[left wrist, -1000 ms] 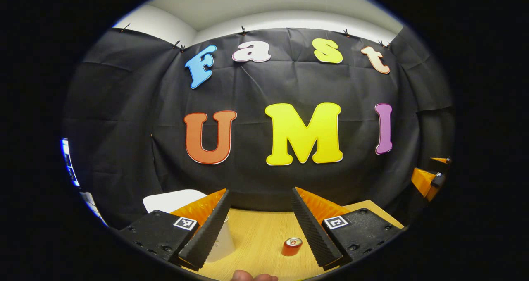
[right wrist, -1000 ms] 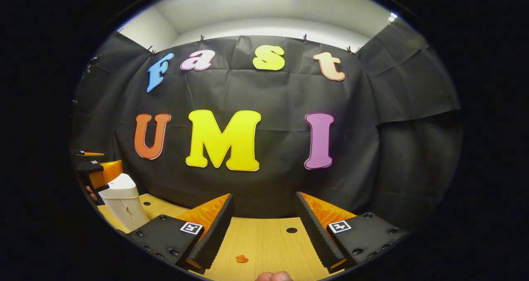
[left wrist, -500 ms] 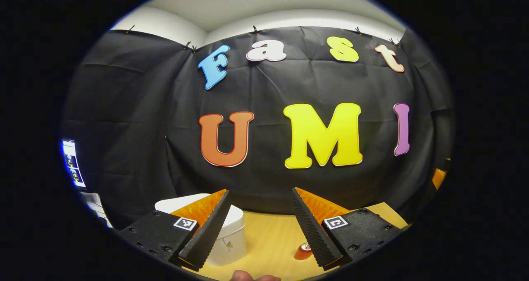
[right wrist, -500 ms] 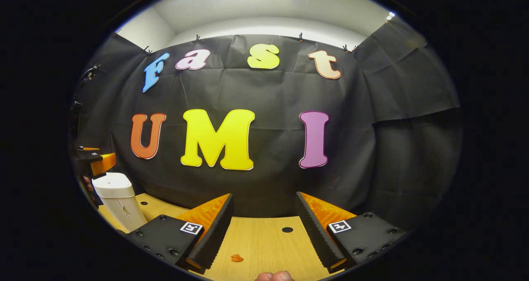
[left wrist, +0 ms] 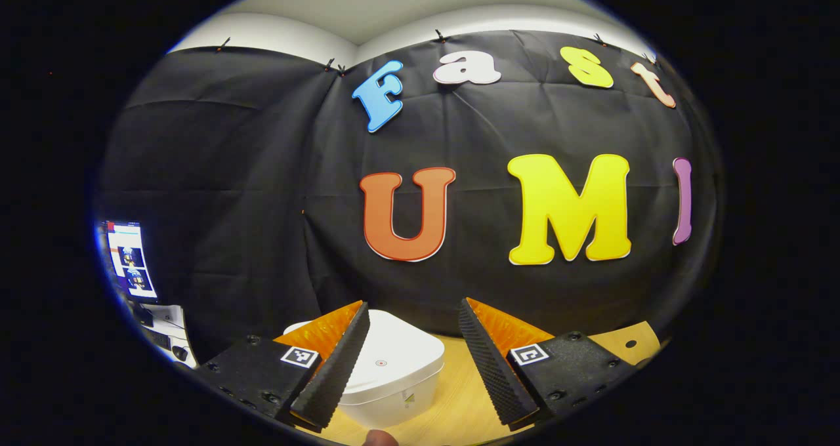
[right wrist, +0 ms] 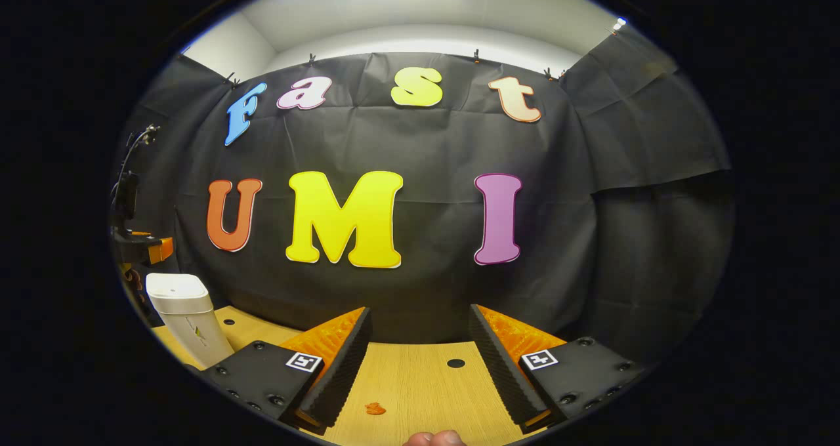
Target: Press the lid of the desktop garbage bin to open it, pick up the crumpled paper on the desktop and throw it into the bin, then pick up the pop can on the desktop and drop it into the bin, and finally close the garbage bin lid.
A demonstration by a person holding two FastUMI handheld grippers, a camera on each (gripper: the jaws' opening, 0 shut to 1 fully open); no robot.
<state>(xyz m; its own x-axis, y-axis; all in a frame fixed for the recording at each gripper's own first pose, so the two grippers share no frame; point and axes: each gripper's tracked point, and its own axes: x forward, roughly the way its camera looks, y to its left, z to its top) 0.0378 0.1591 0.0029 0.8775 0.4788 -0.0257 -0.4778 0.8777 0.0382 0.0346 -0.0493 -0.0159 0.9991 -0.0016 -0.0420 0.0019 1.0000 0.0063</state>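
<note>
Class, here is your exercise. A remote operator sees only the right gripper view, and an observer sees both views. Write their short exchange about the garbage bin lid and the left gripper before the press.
Operator: In the right gripper view the bin stands side-on at my far left. Is its lid shut?
Observer: Yes. The left gripper view looks down on the lid, and it lies flat and closed.
Operator: Is there anything on it to aim at?
Observer: A small red dot sits at the lid's middle.
Operator: How is the left gripper set?
Observer: The left gripper is open, jaws wide apart, with the lid below and between them.
</note>
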